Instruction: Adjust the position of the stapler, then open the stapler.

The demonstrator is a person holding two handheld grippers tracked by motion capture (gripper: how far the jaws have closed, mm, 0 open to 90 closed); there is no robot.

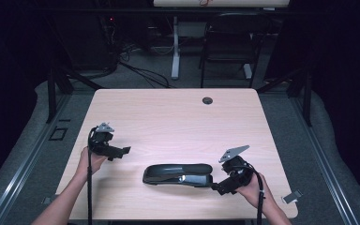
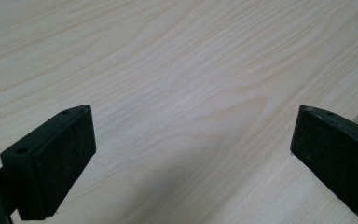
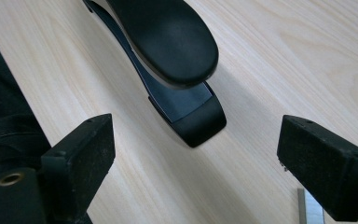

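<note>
Your left gripper [image 1: 122, 152] rests over the left part of the light wooden table [image 1: 168, 117], held in your left hand [image 1: 91, 159], its jaws pointing toward the table's middle. In the left gripper view, the left gripper [image 2: 191, 140] has its two black jaws standing wide apart, with nothing but bare wood grain of the table [image 2: 182, 70] between them.

A black stapler [image 1: 178, 174] lies flat on the near half of the table, its long axis running left to right, between your two hands and closer to the right one. Your right gripper [image 1: 218, 187], held in your right hand [image 1: 251, 187], sits just beside the stapler's right end, jaws aimed at it.

In the right gripper view, the right gripper [image 3: 196, 158] is spread wide and grips nothing. The stapler [image 3: 168, 42] lies ahead of the jaws, apart from both pads: its rounded top arm overhangs a flat base whose blunt end points toward the gap. The table [image 3: 270, 60] fills the space between the jaws.

A round cable hole [image 1: 207, 100] marks the table's far edge. A folding chair [image 1: 229, 42] and a white table leg [image 1: 175, 47] stand beyond it on the grey floor.
</note>
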